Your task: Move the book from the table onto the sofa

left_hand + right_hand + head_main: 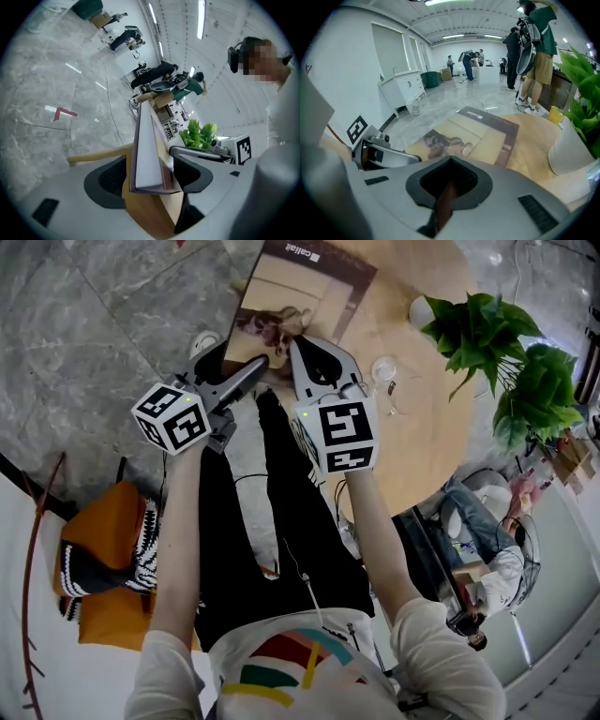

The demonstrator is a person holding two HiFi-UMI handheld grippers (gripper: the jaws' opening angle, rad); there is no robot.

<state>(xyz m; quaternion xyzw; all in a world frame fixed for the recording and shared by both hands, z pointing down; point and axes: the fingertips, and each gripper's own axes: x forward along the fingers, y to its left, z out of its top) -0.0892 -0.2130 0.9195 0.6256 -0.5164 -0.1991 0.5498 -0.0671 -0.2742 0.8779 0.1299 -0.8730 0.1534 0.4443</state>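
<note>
The book [300, 287], with a tan and dark brown cover, lies flat on the round wooden table [422, 427], its near left corner past the table's rim. My left gripper [261, 365] is open around that corner. In the left gripper view the book [147, 159] stands edge-on between the pads, with table wood showing in the gap beside the left pad [108, 180]. My right gripper [295, 341] is shut, its tips down on the book's near edge. In the right gripper view the book [487, 136] spreads ahead of the closed right gripper [450, 159].
A leafy plant [497, 352] in a white pot [422, 310] and a small glass [382, 368] stand on the table's right side. An orange seat with a striped cushion [112, 521] is low at my left. A seated person [497, 540] is at my right; others stand far off [534, 47].
</note>
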